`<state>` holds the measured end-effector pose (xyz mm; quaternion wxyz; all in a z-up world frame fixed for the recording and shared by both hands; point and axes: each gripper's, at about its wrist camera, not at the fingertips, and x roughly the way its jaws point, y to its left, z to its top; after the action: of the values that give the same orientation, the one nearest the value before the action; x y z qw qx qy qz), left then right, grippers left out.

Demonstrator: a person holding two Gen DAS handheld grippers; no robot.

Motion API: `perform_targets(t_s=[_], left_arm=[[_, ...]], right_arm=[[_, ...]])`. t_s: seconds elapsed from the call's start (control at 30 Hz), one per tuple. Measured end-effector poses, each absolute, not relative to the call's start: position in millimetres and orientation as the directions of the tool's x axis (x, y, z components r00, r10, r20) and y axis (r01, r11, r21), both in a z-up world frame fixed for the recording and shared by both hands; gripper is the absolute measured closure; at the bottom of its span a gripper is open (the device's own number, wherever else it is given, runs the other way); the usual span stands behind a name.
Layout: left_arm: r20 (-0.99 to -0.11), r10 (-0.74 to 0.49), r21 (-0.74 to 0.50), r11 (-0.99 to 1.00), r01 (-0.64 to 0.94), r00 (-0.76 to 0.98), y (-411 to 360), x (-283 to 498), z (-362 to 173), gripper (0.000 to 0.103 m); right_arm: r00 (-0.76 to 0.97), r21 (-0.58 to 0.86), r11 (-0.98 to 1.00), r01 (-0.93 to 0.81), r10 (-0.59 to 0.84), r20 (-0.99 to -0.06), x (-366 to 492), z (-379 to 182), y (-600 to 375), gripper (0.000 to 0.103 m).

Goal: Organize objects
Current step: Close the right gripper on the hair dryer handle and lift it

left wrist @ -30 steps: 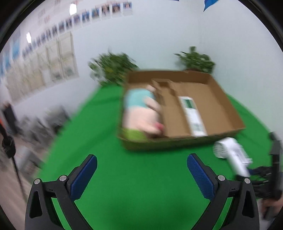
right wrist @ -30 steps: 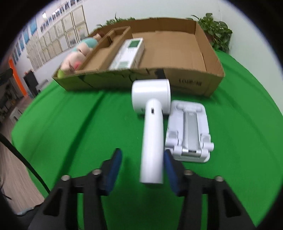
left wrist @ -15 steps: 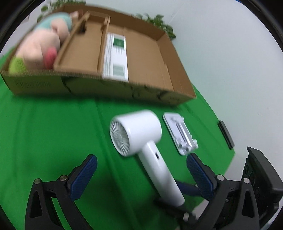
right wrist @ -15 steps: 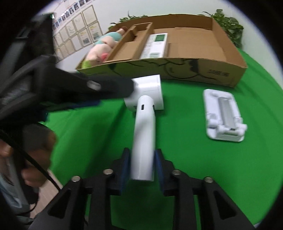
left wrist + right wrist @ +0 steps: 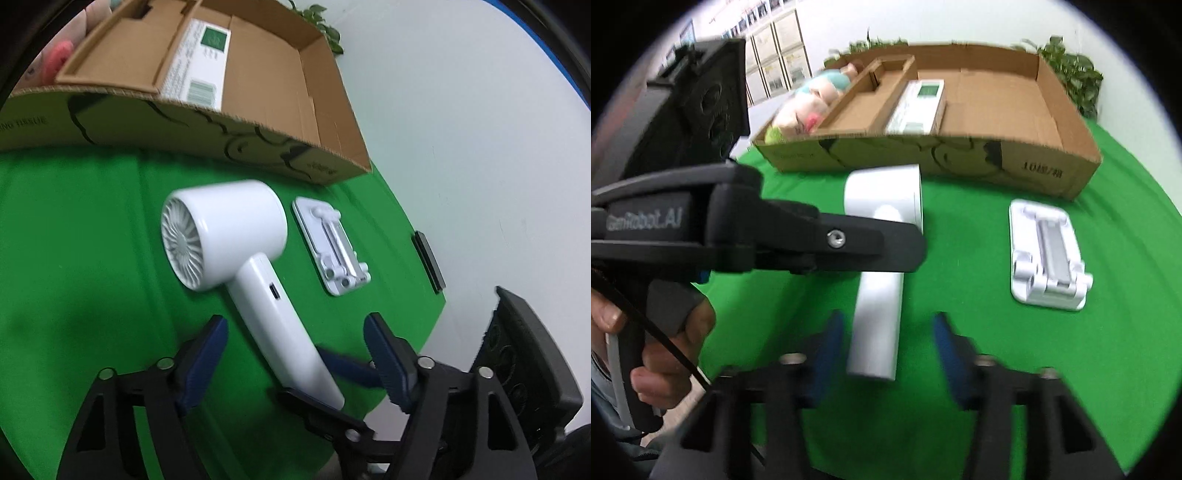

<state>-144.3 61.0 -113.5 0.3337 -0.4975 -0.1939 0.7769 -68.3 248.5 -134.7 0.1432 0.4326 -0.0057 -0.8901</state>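
A white hair dryer (image 5: 229, 236) lies on the green cloth in front of a cardboard box (image 5: 280, 147); it also shows in the right wrist view (image 5: 882, 258). My left gripper (image 5: 295, 343) is open, its blue pads on either side of the dryer's handle, apart from it. My right gripper (image 5: 886, 350) is open around the handle's end, not touching. A white folding stand (image 5: 332, 247) lies right of the dryer, also seen in the right wrist view (image 5: 1049, 254).
The box (image 5: 1052, 170) holds a white-and-green carton (image 5: 919, 107) and a plush toy (image 5: 809, 107). A black bar (image 5: 428, 258) lies at the table's right edge. Potted plants (image 5: 1075, 77) stand behind the box. The left gripper's body (image 5: 738, 236) crosses the right wrist view.
My left gripper swung from the box over to the dryer and closed in around its handle. My right gripper, shut on the handle half a second ago, has opened.
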Motion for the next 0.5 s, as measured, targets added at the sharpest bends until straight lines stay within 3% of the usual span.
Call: perform_targets(t_s=[0.07, 0.43, 0.5], left_arm=[[-0.639, 0.723, -0.645, -0.689, -0.329, -0.261, 64.1, -144.0, -115.7, 0.034], [-0.639, 0.736, -0.687, -0.677, -0.265, -0.225, 56.9, -144.3, -126.4, 0.054], [-0.653, 0.722, -0.675, -0.692, -0.255, -0.230, 56.4, -143.4, -129.0, 0.068]], right_arm=[[-0.575, 0.129, -0.961, 0.244, -0.251, -0.779, -68.9, -137.8, 246.6, 0.079], [-0.548, 0.124, -0.970, 0.210, -0.222, -0.806, -57.0, -137.1, 238.1, 0.078], [-0.547, 0.113, -0.970, 0.215, -0.215, -0.809, -51.5, -137.0, 235.1, 0.077]])
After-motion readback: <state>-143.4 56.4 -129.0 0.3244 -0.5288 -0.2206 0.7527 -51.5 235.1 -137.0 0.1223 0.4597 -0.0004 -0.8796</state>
